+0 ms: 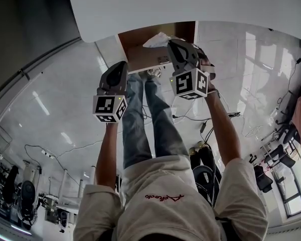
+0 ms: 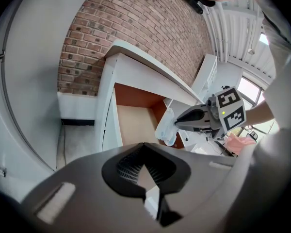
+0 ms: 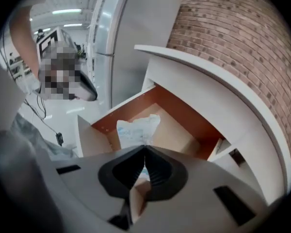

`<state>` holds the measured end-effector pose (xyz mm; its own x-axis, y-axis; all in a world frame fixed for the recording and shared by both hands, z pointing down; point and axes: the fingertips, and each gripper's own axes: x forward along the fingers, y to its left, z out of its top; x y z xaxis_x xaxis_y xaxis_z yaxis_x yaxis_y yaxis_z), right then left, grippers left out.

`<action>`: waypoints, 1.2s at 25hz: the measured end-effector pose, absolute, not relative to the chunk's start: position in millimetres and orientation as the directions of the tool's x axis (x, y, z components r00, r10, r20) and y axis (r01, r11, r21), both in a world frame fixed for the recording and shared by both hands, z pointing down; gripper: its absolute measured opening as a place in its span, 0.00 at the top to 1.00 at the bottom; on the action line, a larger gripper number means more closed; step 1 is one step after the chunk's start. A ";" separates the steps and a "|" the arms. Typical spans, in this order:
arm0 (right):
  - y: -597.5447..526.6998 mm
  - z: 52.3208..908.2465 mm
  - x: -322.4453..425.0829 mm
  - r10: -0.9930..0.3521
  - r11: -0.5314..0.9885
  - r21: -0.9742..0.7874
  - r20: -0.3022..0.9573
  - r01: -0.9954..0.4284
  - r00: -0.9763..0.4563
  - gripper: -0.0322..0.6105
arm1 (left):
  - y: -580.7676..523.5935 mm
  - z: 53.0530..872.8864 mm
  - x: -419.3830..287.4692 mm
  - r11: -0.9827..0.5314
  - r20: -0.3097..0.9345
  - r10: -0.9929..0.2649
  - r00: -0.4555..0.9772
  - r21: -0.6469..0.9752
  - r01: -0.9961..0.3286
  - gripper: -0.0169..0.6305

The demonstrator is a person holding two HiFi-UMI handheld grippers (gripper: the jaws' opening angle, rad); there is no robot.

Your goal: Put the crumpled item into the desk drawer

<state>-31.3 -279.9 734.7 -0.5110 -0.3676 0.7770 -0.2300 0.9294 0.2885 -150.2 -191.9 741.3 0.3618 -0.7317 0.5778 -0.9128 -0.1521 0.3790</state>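
From the head view, the person stands at a white desk (image 1: 190,4) whose drawer (image 1: 140,36) is pulled open, its brown inside showing just under the desk's edge. The right gripper (image 1: 173,45) reaches to the drawer's mouth, and a white crumpled item (image 1: 158,39) sits at its tip, over the drawer's inside. The left gripper (image 1: 121,65) hangs lower and to the left, apart from the drawer and over the glossy floor (image 1: 55,109), with the person's jeans (image 1: 160,119) between the two arms. In the left gripper view, the left gripper (image 2: 144,144) has its fingers together with nothing between them. Beyond them stands the desk (image 2: 150,72) against a brick wall (image 2: 136,28), with the drawer (image 2: 133,123) open and its pale bottom bare. The right gripper (image 2: 177,123) comes in from the right, and the crumpled item (image 2: 166,127) hangs from its tip beside the drawer's right wall — whether it touches the wall or the bottom cannot be told. In the right gripper view, the right gripper (image 3: 145,148) has its fingers clamped on the crumpled item (image 3: 136,127), a thin white wrapper-like piece with faint bluish marks. It stands up past the fingertips, with a strip of it showing between the pads lower down. Behind it lies the open drawer (image 3: 184,115), brown at the sides and lighter at the bottom, under the curved white desk top (image 3: 208,76) — and the brick wall (image 3: 242,42) fills the right.
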 end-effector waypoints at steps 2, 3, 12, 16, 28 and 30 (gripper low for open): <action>-281.7 747.0 -33.9 -0.357 0.932 0.340 0.802 -0.126 -0.479 0.93 | -191.8 743.0 -148.5 -0.146 0.579 -0.732 0.360 0.383 -0.912 0.96; -282.1 752.5 -35.6 -0.350 0.930 0.361 0.814 -0.069 -0.464 0.93 | -191.9 743.1 -147.4 -0.143 0.580 -0.732 0.359 0.384 -0.912 0.96; -276.9 788.7 -63.2 -0.257 0.895 0.372 0.881 0.247 -0.396 0.93 | -191.9 740.8 -148.4 -0.138 0.575 -0.738 0.354 0.385 -0.913 0.96; -277.3 807.4 -66.6 -0.214 0.904 0.327 0.904 0.277 -0.370 0.93 | -189.3 740.0 -145.4 -0.141 0.574 -0.736 0.359 0.388 -0.911 0.96; -270.2 859.8 -65.6 -0.071 0.945 0.144 0.967 0.293 -0.245 0.93 | -184.2 747.4 -141.2 -0.129 0.578 -0.732 0.361 0.403 -0.906 0.96; -268.7 862.9 -65.6 -0.072 0.945 0.143 0.968 0.295 -0.239 0.93 | -184.1 747.0 -142.7 -0.127 0.577 -0.734 0.359 0.402 -0.907 0.96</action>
<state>-65.6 -268.7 862.9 -0.2395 -0.0715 0.9683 0.2952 0.9447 0.1428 -142.7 -184.1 747.0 0.3591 -0.7337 0.5768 -0.9066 -0.1274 0.4023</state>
